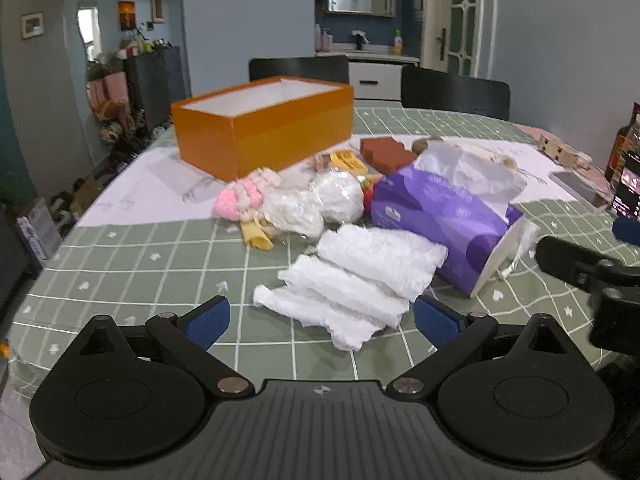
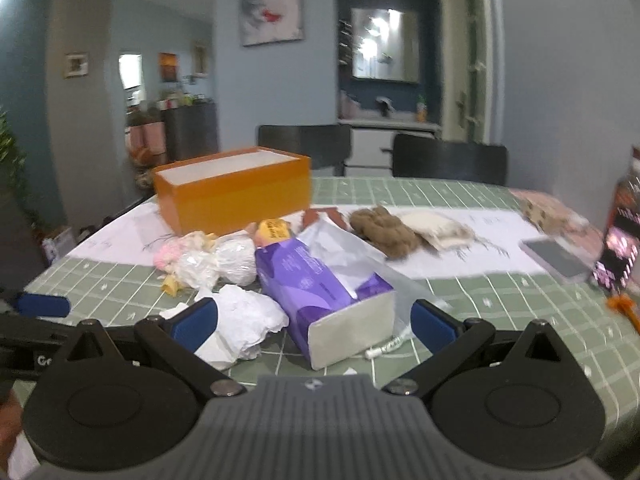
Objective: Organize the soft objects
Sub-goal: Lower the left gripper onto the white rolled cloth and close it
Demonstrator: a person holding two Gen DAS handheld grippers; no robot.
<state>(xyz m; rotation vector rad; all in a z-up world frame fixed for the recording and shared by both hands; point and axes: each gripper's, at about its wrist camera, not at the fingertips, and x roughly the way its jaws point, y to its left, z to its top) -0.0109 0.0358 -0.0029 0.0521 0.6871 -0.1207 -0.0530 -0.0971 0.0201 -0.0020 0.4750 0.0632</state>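
Observation:
An open orange box (image 1: 264, 128) stands at the back left of the table; it also shows in the right wrist view (image 2: 232, 192). A crumpled white cloth (image 1: 348, 284) lies just ahead of my open, empty left gripper (image 1: 322, 320). A purple tissue pack (image 1: 444, 216) lies to its right. A pink knitted toy (image 1: 240, 198) and a white plastic-wrapped bundle (image 1: 320, 204) lie behind the cloth. My right gripper (image 2: 314, 324) is open and empty, with the tissue pack (image 2: 324, 292) between its fingers and the white cloth (image 2: 244, 320) by its left finger. Brown and cream plush pieces (image 2: 400, 228) lie further back.
The table has a green checked cloth (image 1: 160, 264). A brown block (image 1: 386, 152) and yellow item (image 1: 348, 160) lie near the box. A phone (image 2: 560, 260) and dark bottle (image 2: 620, 236) stand at the right. Two black chairs (image 1: 456, 92) stand behind the table.

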